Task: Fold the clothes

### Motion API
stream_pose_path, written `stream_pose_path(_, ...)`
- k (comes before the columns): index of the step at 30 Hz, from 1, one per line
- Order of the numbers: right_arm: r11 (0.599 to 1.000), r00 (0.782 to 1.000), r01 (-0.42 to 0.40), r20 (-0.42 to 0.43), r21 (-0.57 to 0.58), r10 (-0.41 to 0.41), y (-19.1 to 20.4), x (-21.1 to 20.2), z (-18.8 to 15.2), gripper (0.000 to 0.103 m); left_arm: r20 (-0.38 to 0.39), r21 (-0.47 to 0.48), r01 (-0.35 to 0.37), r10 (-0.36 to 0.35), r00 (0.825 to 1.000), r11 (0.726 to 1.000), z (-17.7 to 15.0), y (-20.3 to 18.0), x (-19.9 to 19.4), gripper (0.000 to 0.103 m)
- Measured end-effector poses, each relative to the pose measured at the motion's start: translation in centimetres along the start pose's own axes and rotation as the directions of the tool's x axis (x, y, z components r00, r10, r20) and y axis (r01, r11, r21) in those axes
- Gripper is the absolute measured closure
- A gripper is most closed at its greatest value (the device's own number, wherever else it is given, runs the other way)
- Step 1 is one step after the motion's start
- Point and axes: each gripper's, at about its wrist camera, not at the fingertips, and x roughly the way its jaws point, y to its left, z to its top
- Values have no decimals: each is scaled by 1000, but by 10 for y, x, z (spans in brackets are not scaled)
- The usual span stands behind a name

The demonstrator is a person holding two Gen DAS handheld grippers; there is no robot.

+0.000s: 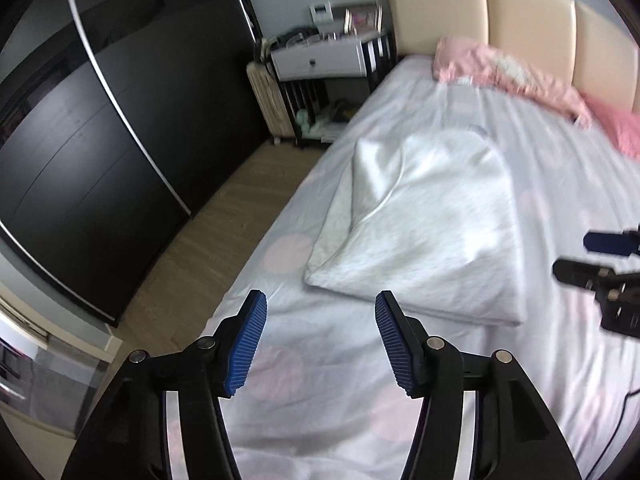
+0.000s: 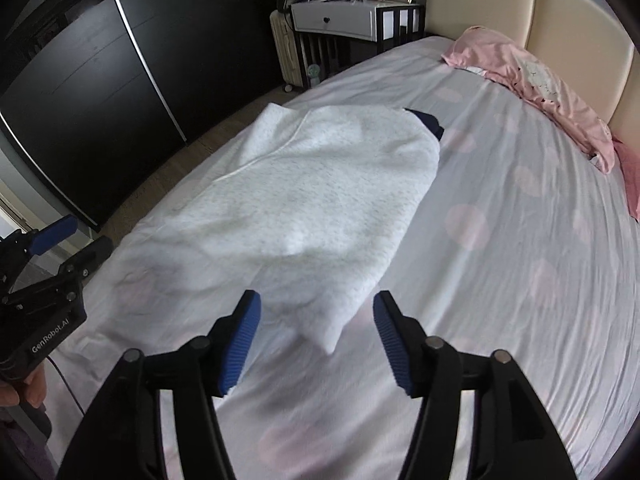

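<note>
A white garment (image 1: 420,220) lies folded on the bed sheet (image 1: 320,400), its near edge just past my left gripper (image 1: 320,304). That gripper hangs over the sheet, open and holding nothing. In the right wrist view the same garment (image 2: 312,208) stretches away from me, with a dark navy part (image 2: 428,120) peeking out at its far end. My right gripper (image 2: 317,304) hovers open above the garment's near corner, and its pads do not press on the cloth. Each gripper also shows in the other's view: the right gripper (image 1: 576,256) at the right edge, the left gripper (image 2: 80,240) at the left.
Pink clothing (image 2: 540,80) lies crumpled against the beige headboard (image 1: 528,12). A white nightstand (image 2: 336,20) and a cream suitcase (image 2: 288,52) stand beyond the bed's far corner. A dark sliding wardrobe (image 1: 100,120) lines the wooden floor (image 1: 224,216) on the left. A black cable (image 1: 620,420) trails over the sheet.
</note>
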Motion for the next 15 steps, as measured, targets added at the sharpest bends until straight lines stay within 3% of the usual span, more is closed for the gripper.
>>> stream_pose_path(5,1000,1000,23,12,-7,-23,8,-44,-24,39,6,-40,23,-23,1000,999,-12,-5,-34,42)
stream_pose_path(8,999,998,50,39,-18,-50,13,-71,-42,39,24,-55,30,-29,999,998,-23,-11,-54,32)
stream_pose_path(15,995,992,93,89,16,-94,18,-111,-87,39,30,-93,35,-33,999,995,-54,-27,-89,31)
